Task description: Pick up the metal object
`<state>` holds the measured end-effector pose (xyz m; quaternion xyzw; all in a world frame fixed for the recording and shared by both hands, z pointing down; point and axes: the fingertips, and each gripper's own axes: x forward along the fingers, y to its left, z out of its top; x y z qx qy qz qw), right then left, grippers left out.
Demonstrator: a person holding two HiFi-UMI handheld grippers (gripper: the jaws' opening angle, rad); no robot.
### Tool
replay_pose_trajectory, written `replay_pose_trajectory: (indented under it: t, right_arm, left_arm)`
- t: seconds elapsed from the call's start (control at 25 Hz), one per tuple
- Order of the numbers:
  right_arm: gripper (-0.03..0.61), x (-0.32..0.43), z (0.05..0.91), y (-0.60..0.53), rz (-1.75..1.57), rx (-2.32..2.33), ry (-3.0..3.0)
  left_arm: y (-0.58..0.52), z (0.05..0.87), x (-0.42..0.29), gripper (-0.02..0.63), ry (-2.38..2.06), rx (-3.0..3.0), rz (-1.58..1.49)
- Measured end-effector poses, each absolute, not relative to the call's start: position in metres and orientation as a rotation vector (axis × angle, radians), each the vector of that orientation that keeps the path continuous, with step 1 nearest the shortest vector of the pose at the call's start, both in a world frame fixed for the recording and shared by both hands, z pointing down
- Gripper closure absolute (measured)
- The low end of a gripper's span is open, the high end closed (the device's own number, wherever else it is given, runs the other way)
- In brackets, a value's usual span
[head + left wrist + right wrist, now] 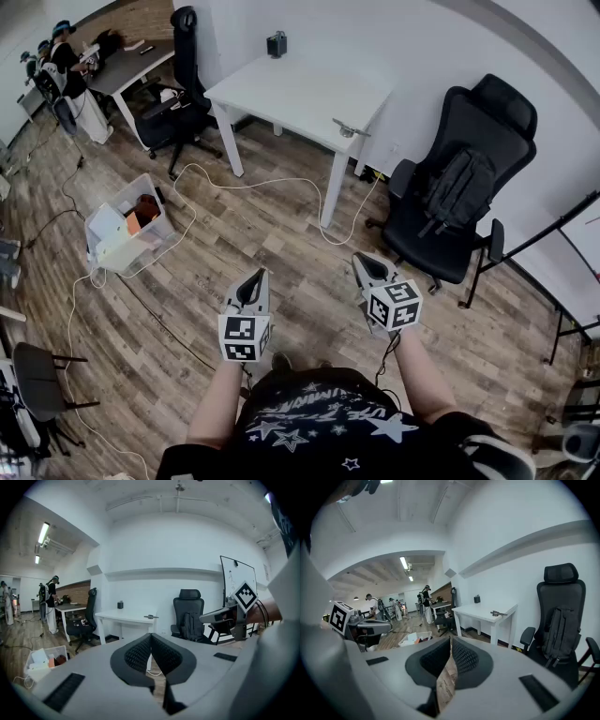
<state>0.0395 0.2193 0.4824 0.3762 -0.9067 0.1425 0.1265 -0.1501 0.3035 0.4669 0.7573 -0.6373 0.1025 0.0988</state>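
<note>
The metal object [347,128] lies near the front right corner of a white table [291,89], well ahead of both grippers. It is small in the left gripper view [149,617] and the right gripper view [498,613]. My left gripper [255,277] is held over the wooden floor, jaws shut with nothing between them [151,634]. My right gripper [367,265] is beside it at the same height, its tips together and empty [450,639]. Neither is near the table.
A black office chair with a backpack [459,197] stands right of the table. A white cable [272,183] loops across the floor under the table. A plastic bin [127,225] sits on the floor at left. Another chair [178,103] and a desk with people are far left.
</note>
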Motion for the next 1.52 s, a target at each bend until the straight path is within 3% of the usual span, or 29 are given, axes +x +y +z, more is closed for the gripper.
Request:
replay_pose_trajectory:
  t: [0.48,1.2,1.52]
  right_arm:
    - [0.528,0.029,0.484,0.217,0.409,1.123,-2.610]
    - [0.528,-0.021,0.503,0.226,0.438,1.273,-2.550]
    - [0.528,-0.016,0.517,0.182,0.480,1.317,-2.521]
  left_arm:
    - [0.288,0.466,-0.159,0.594,-1.840,2.285,0.297]
    - [0.282,0.492,-0.229,0.594,-1.756,2.314,0.295]
    - [0.239,0.498,-0.231,0.594,-1.732,2.316,0.318]
